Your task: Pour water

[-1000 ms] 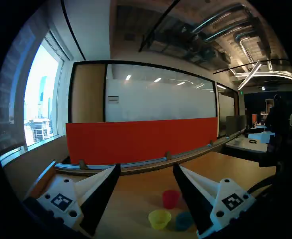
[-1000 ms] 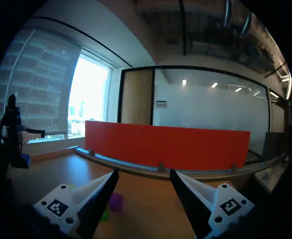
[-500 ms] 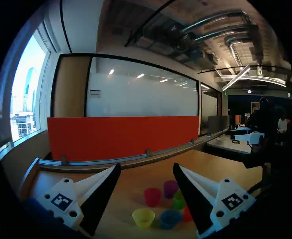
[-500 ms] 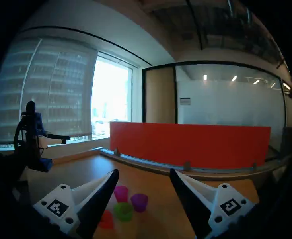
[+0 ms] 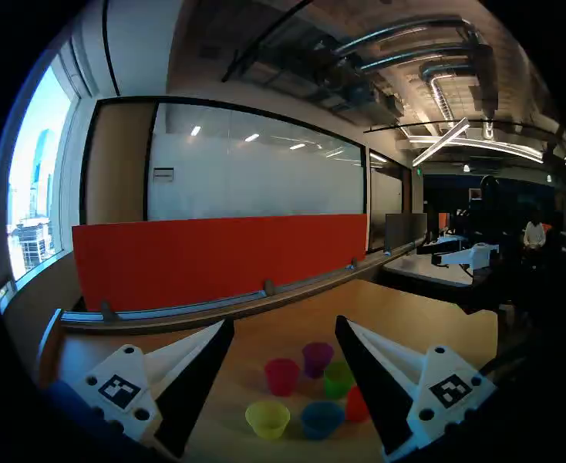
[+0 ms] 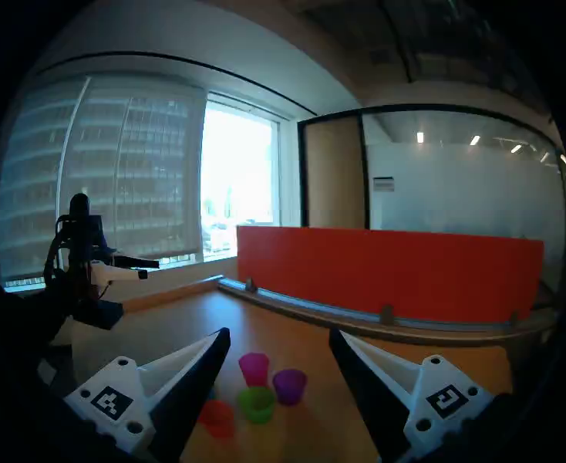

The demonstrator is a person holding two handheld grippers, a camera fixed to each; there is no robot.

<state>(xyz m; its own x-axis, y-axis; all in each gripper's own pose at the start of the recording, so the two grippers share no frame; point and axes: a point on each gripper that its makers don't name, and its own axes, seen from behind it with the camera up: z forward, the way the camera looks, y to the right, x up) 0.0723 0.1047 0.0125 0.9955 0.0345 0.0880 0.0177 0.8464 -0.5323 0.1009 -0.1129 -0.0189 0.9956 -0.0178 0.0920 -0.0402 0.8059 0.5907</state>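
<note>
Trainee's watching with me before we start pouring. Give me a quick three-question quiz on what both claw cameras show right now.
1. Multiple choice: how many cups stand on the desk in the left gripper view? A) three B) six C) nine
2. True or false: the right claw is shut on a cup.
3. Fill in: in the left gripper view, ahead of the left claw, the cup just image-left of the blue cup is ____.

Key: 1: B. 2: false, it is open and holds nothing. 3: the yellow cup.
</note>
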